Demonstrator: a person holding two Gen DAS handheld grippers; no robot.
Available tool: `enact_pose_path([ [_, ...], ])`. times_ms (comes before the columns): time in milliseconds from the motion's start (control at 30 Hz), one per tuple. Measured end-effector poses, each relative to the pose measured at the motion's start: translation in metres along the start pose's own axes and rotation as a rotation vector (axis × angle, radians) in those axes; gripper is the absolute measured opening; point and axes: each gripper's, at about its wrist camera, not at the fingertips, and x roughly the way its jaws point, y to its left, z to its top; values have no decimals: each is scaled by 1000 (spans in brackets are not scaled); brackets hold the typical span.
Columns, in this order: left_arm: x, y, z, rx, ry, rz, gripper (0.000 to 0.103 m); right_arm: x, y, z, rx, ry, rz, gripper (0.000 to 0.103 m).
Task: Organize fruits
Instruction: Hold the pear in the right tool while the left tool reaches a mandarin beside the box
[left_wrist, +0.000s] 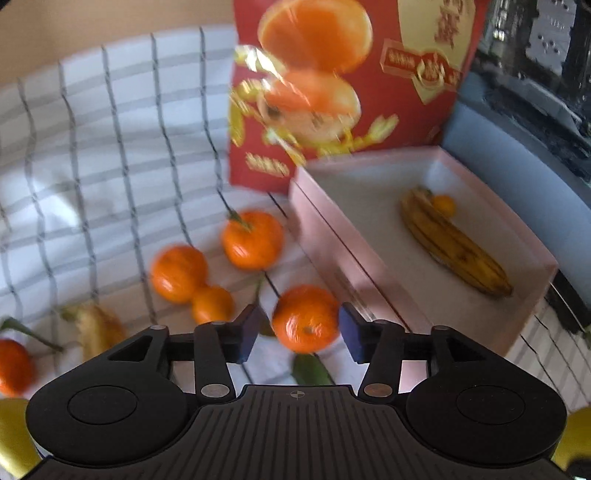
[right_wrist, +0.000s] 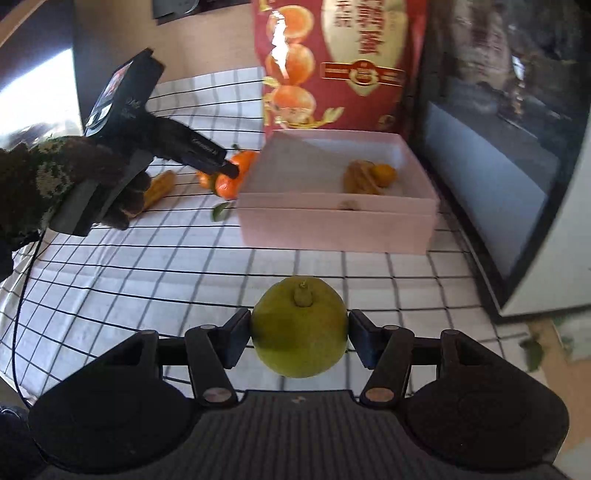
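My left gripper (left_wrist: 297, 332) is open, its pads on either side of a tangerine (left_wrist: 306, 318) lying on the checked cloth beside the pink box (left_wrist: 406, 317); whether the pads touch it I cannot tell. Three more tangerines (left_wrist: 253, 239) (left_wrist: 179, 273) (left_wrist: 212, 304) lie behind it. The box holds a banana (left_wrist: 454, 243) and a small orange fruit (left_wrist: 443, 205). My right gripper (right_wrist: 299, 334) is shut on a green pear (right_wrist: 300, 328), held above the cloth in front of the box (right_wrist: 332, 229). The left gripper also shows in the right wrist view (right_wrist: 231, 170), at a tangerine (right_wrist: 227, 184).
A red orange-printed bag (left_wrist: 332, 92) stands behind the box. A banana (left_wrist: 96, 328) and another tangerine (left_wrist: 14, 365) lie at the left, and a green leaf (left_wrist: 312, 371) lies under my left gripper. A dark appliance (right_wrist: 517, 147) flanks the box's right side.
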Motion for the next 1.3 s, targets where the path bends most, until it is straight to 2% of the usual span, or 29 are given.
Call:
enact_pose_path([
  [67, 5, -4, 1, 7, 16, -16, 55, -1, -4, -2, 14, -2, -8, 58],
  [167, 9, -12, 1, 26, 8, -1, 52, 1, -8, -2, 28, -2, -14, 58],
  [200, 9, -14, 0, 37, -2, 2, 48, 1, -9, -2, 31, -2, -12, 58],
  [300, 4, -18, -3, 70, -9, 26, 47, 2, -8, -2, 25, -1, -2, 58],
  [400, -11, -12, -5, 38, -46, 43, 44, 2, -6, 0, 18, -2, 1, 58],
  [433, -21, -11, -4, 28, -73, 46, 38, 2, -7, 1, 16, -2, 1, 58],
  [500, -44, -13, 4, 15, -146, 28, 9, 0, -10, 3, 19, -8, -2, 58],
  [600, -71, -22, 27, 15, -231, -45, 11, -3, -18, 11, 29, -22, -7, 58],
  [633, -77, -28, 36, 32, -248, -41, 11, -3, -19, 14, 27, -31, -10, 58],
  [700, -80, -37, 51, 47, -265, -35, 11, -4, -21, 19, 21, -47, -18, 58],
  [767, -76, -39, 58, 49, -250, -59, 14, -6, -23, 22, 23, -63, -22, 58],
  [833, -67, -41, 55, 81, -216, -46, 17, -8, -24, 22, 30, -70, -21, 58],
  [933, -53, -42, 36, 156, -171, 38, 18, -7, -27, 16, 45, -63, -19, 58],
  [1000, -52, -37, 21, 161, -161, 78, 18, -4, -27, 12, 54, -49, -25, 58],
  [1133, -46, -28, 1, 145, -146, 72, 18, 1, -29, 4, 77, -22, -25, 58],
  [1300, -24, -36, -7, 244, -110, 83, 19, 6, -25, 4, 61, -6, -18, 58],
])
